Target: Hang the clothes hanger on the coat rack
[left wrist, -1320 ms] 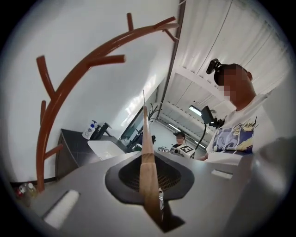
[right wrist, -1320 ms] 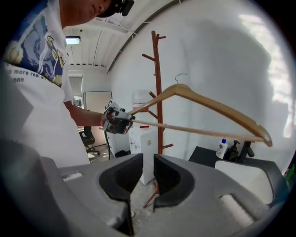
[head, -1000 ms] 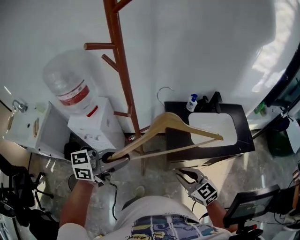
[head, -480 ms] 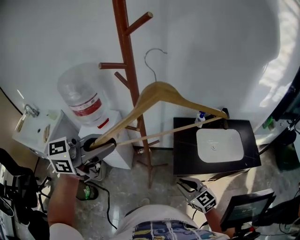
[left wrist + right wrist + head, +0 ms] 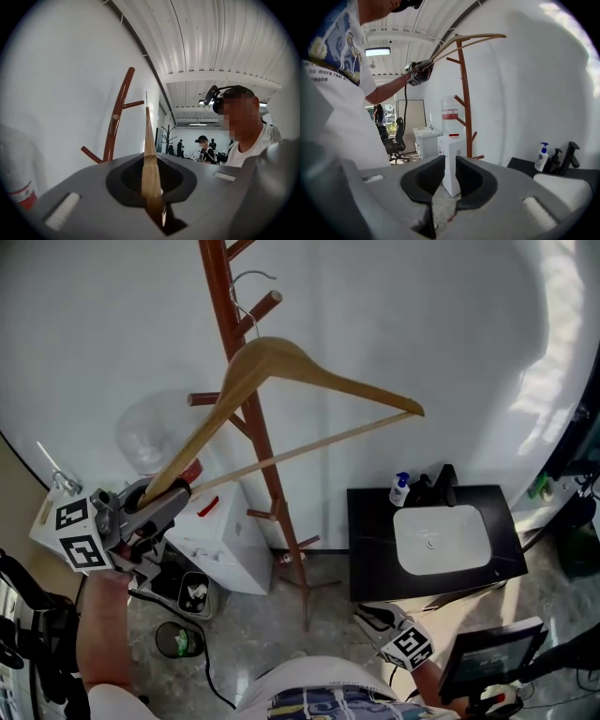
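Wooden hanger is clamped at one tip in my left gripper, slanting up across the coat rack — its wire hook just beside the upper peg — while my right gripper hangs low, slightly parted, empty.

Grey stone-look floor. The coat rack stands on it, spread feet down by the wall. The white water dispenser stands just left of the rack. The black desk stands right of the rack and carries a white basin. A soap bottle and a black faucet stand at the back edge.
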Demonstrator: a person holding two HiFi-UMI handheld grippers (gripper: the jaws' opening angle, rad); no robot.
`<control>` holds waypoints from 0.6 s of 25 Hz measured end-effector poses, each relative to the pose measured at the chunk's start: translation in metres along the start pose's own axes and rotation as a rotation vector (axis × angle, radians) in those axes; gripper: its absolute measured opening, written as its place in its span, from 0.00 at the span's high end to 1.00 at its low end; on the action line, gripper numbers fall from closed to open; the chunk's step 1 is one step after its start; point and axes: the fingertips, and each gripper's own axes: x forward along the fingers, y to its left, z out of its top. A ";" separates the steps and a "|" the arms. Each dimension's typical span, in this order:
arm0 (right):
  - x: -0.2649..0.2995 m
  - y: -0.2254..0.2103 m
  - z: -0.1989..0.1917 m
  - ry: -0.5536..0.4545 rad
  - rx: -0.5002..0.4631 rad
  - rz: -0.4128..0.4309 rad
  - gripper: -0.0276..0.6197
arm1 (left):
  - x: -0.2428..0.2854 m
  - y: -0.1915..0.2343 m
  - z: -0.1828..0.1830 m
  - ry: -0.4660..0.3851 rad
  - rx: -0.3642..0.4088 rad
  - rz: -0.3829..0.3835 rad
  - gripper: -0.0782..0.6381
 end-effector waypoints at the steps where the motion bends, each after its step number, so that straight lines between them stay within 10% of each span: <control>1: 0.000 0.000 -0.001 -0.001 0.001 0.000 0.85 | -0.001 0.002 0.000 0.002 -0.002 0.010 0.85; 15: -0.003 0.001 -0.007 0.014 0.016 -0.014 0.85 | -0.008 0.058 -0.033 0.063 -0.034 0.143 0.84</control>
